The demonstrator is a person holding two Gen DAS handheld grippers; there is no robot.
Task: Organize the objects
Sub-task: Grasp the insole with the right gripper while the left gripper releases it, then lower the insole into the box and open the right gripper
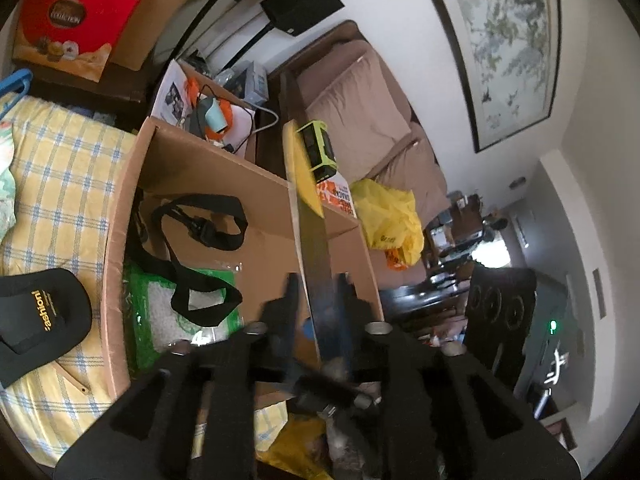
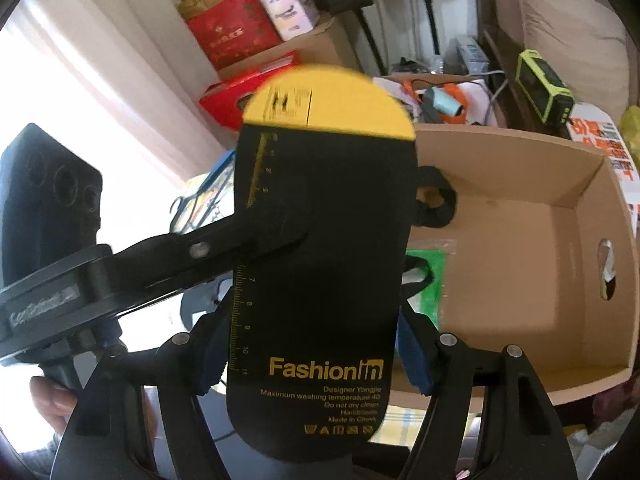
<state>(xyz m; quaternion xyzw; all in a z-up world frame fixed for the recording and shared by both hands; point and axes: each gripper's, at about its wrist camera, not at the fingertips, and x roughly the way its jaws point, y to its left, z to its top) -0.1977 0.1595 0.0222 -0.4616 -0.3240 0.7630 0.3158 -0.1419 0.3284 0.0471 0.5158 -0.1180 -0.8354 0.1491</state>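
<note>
Left wrist: our left tool (image 1: pixel 316 292) straddles the black-and-yellow card (image 1: pixel 312 248) edge-on, jaws slightly apart, pads look just off it, above the open cardboard box (image 1: pixel 256 184). Right wrist: our right tool (image 2: pixel 308 356) clamps the card (image 2: pixel 320 272) across its width, blue pads (image 2: pixel 412 356) on both edges. Best keep the right grip firm and lower it flat into the box (image 2: pixel 520 240).

Flat black insole (image 2: pixel 320 280), yellow toe end, gold "Fashion in" print and ruler scale; upright between the right gripper (image 2: pixel 316 356) fingers, above an open cardboard box (image 2: pixel 520 208).
</note>
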